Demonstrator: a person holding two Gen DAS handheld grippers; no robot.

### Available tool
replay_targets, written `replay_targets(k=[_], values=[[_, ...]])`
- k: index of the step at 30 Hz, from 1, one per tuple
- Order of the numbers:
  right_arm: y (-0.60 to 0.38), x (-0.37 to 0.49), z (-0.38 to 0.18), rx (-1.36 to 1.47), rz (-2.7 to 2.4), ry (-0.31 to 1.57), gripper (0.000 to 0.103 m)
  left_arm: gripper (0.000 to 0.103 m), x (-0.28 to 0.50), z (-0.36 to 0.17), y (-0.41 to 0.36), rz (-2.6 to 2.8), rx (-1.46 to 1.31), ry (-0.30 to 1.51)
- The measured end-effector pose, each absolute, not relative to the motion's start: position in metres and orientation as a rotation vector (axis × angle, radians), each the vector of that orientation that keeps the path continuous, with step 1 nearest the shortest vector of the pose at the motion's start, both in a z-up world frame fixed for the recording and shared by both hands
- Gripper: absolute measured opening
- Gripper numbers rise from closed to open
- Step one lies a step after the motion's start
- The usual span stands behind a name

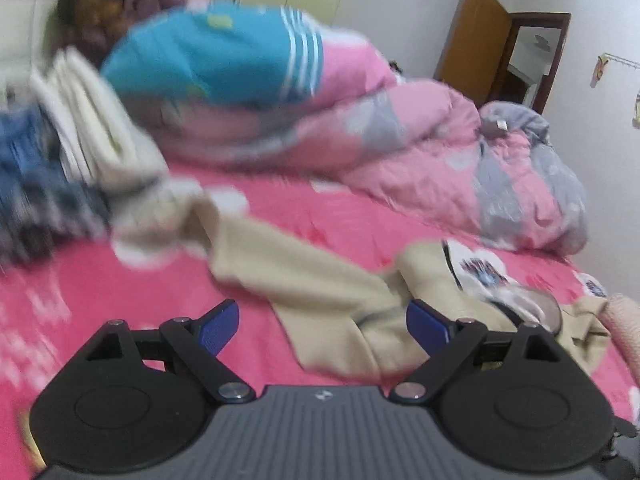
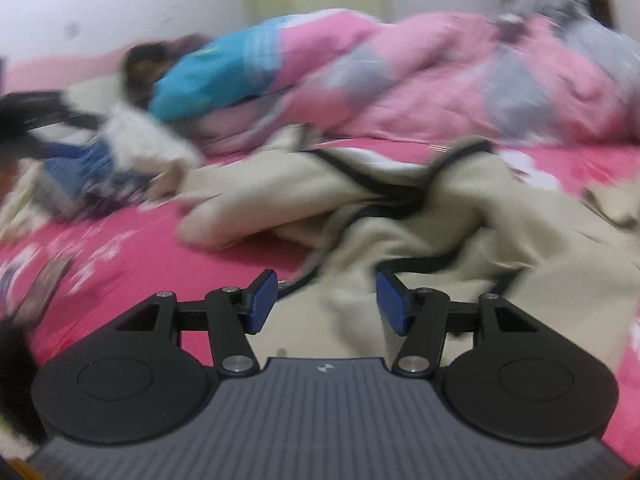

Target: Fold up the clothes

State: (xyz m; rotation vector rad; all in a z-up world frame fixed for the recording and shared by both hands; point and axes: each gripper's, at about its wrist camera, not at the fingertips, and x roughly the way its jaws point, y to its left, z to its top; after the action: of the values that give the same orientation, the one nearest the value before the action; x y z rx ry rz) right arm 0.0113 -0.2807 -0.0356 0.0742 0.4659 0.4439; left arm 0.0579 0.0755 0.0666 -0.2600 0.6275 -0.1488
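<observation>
Spreading across the pink bed [image 1: 320,216], the beige garment [image 2: 400,208] lies crumpled and unfolded, one long sleeve [image 1: 296,276] reaching toward the far pile and the printed front [image 1: 476,268] bunched at the other end, so the step in hand looks like taking hold of it to lay it flat before any fold. To do that well, I judge each gripper should close on a single layer at an edge or a seam, not on a thick bunch, and the two should then draw apart until the cloth is smooth; the black trim [image 2: 404,192] could serve as a guide to where the edges run. Behind it the pink and grey quilt [image 1: 460,160] is heaped along the back, with a blue striped garment [image 1: 216,56] on top and cream folded cloths [image 1: 92,120] at the left. Both views are blurred. The left gripper [image 1: 322,326] has its jaws wide apart with the sleeve lying between them, gripping nothing. The right gripper [image 2: 326,300] has its jaws open too, somewhat less wide, beige cloth in the gap, and it holds nothing either.
</observation>
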Motion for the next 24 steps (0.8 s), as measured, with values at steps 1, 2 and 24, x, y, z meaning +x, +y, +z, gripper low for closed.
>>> replay_targets(k=[1, 2, 24], values=[[-0.272, 0.009, -0.034, 0.044, 0.478, 0.469, 0.055, 0.091, 0.059, 0.054, 0.069, -0.166, -0.276, 0.655], [-0.263, 0.007, -0.033, 0.015, 0.508, 0.481, 0.055, 0.091, 0.059, 0.042, 0.062, -0.176, -0.286, 0.680], [-0.345, -0.014, 0.037, 0.069, 0.078, 0.293, 0.003, 0.083, 0.097, -0.026, -0.029, -0.368, -0.264, 0.792]])
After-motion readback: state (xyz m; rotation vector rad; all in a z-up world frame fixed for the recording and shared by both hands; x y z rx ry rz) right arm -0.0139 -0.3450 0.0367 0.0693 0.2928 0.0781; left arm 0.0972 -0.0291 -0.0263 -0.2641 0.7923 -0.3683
